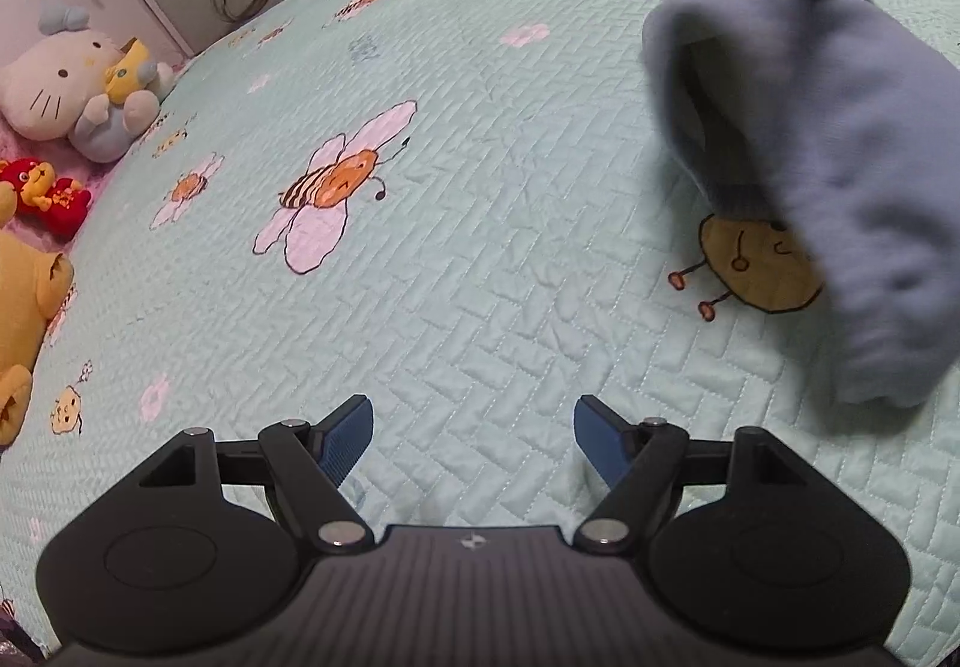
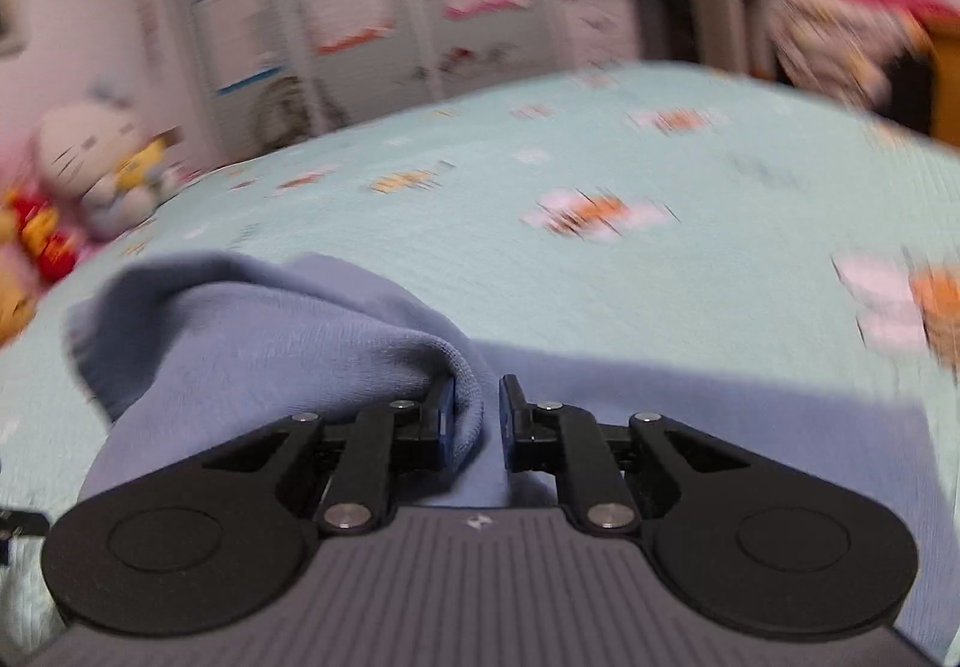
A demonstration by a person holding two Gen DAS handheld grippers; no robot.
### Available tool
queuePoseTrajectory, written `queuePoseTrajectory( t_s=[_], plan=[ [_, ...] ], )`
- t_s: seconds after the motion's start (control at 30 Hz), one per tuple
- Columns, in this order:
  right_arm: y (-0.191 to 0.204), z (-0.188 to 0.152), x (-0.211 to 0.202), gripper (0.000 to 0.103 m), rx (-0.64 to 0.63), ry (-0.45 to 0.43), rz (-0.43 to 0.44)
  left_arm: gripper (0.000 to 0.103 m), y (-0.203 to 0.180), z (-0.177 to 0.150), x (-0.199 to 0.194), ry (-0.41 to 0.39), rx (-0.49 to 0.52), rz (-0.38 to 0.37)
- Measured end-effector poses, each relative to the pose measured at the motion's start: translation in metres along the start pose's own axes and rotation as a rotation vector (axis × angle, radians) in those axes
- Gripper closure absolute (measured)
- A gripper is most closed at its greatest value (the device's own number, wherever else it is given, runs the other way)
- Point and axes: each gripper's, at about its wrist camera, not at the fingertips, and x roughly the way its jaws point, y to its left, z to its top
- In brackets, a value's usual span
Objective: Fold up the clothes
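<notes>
A light blue knit garment [image 1: 828,157] hangs lifted and blurred at the right of the left wrist view, over the bee-print bedspread [image 1: 480,259]. My left gripper [image 1: 473,442] hovers low over the bedspread, open, with nothing between its blue-padded fingers, well left of the cloth. In the right wrist view my right gripper [image 2: 477,418] is shut on a ribbed edge of the blue garment [image 2: 288,343], which bunches up to the left and spreads beneath the gripper. This view is motion-blurred.
Plush toys line the bed's left edge: a white cat toy [image 1: 78,79], a red toy [image 1: 45,193], a yellow toy [image 1: 24,307]. Wardrobe doors with posters [image 2: 360,1] stand behind the bed. A cluttered pile [image 2: 852,37] lies at far right.
</notes>
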Motion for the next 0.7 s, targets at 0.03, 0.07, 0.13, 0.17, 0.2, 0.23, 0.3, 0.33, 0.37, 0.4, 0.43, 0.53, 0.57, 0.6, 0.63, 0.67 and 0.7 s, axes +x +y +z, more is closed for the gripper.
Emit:
queuePoseTrajectory(
  t_s=[0.03,0.07,0.13,0.17,0.2,0.23,0.3,0.33,0.37,0.4,0.43,0.53,0.57,0.6,0.63,0.67,0.7],
  plan=[
    [-0.009,-0.001,0.002,0.087,0.037,0.003,-0.005,0.026,-0.001,0.001,0.0,-0.001,0.003,0.0],
    [-0.011,-0.002,0.003,0.086,0.044,0.001,-0.003,0.026,-0.002,0.002,0.0,0.0,0.005,0.0],
    [-0.015,-0.005,0.005,0.081,0.059,-0.004,0.001,0.025,-0.005,0.005,0.0,0.003,0.011,-0.003],
    [-0.017,-0.007,0.006,0.08,0.067,-0.006,0.003,0.025,-0.006,0.006,0.0,0.005,0.014,-0.005],
    [-0.019,-0.009,0.007,0.079,0.074,-0.008,0.005,0.025,-0.008,0.007,0.0,0.007,0.017,-0.008],
    [-0.021,-0.01,0.008,0.079,0.082,-0.011,0.007,0.025,-0.01,0.008,-0.001,0.009,0.02,-0.011],
    [-0.025,-0.014,0.011,0.078,0.096,-0.015,0.011,0.025,-0.014,0.011,-0.002,0.013,0.026,-0.019],
    [-0.027,-0.015,0.012,0.078,0.104,-0.017,0.013,0.025,-0.016,0.012,-0.002,0.015,0.029,-0.023],
    [-0.03,-0.017,0.013,0.078,0.111,-0.02,0.015,0.025,-0.018,0.014,-0.002,0.017,0.032,-0.026],
    [-0.032,-0.018,0.014,0.078,0.119,-0.022,0.017,0.025,-0.02,0.015,-0.003,0.019,0.034,-0.03],
    [-0.034,-0.02,0.015,0.077,0.126,-0.024,0.019,0.025,-0.022,0.016,-0.003,0.021,0.037,-0.034],
    [-0.036,-0.024,0.015,0.077,0.132,-0.032,0.02,0.025,-0.03,0.019,-0.004,0.019,0.058,-0.037],
    [-0.036,-0.025,0.015,0.077,0.128,-0.035,0.019,0.025,-0.032,0.02,-0.005,0.018,0.065,-0.036],
    [-0.036,-0.025,0.015,0.077,0.126,-0.037,0.019,0.025,-0.034,0.021,-0.005,0.017,0.069,-0.037],
    [-0.036,-0.025,0.015,0.077,0.125,-0.039,0.019,0.025,-0.036,0.022,-0.006,0.017,0.072,-0.039],
    [-0.036,-0.025,0.014,0.076,0.125,-0.04,0.02,0.025,-0.038,0.023,-0.006,0.016,0.075,-0.041],
    [-0.035,-0.025,0.013,0.076,0.125,-0.041,0.02,0.025,-0.039,0.024,-0.006,0.016,0.077,-0.043]
  ],
)
